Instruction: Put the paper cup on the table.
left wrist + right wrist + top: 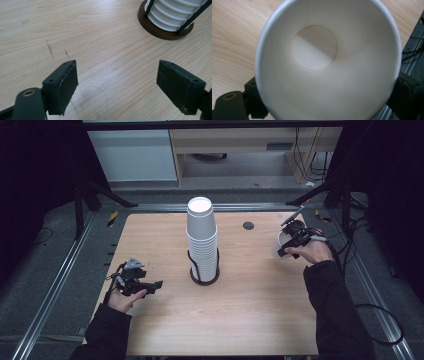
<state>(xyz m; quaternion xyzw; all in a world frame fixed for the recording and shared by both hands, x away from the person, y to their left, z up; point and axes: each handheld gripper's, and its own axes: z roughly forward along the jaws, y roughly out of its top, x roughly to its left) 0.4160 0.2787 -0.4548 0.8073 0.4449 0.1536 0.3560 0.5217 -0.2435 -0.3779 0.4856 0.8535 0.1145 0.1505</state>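
A tall stack of white paper cups [202,237] stands upside down in a dark round holder [204,276] at the middle of the wooden table [250,320]; its base [165,30] shows at the top right of the left gripper view. My right gripper [290,242] is at the table's right edge, shut on a single white paper cup [327,65] whose open mouth faces the camera. My left gripper [150,286] hovers low over the table's left side, left of the stack, jaws wide apart with bare wood between them [117,85].
A small dark round grommet [248,225] sits in the table behind the right gripper. Cables [370,270] trail off the right edge. Metal rails [60,285] flank the table, and cabinets [135,155] stand beyond its far edge.
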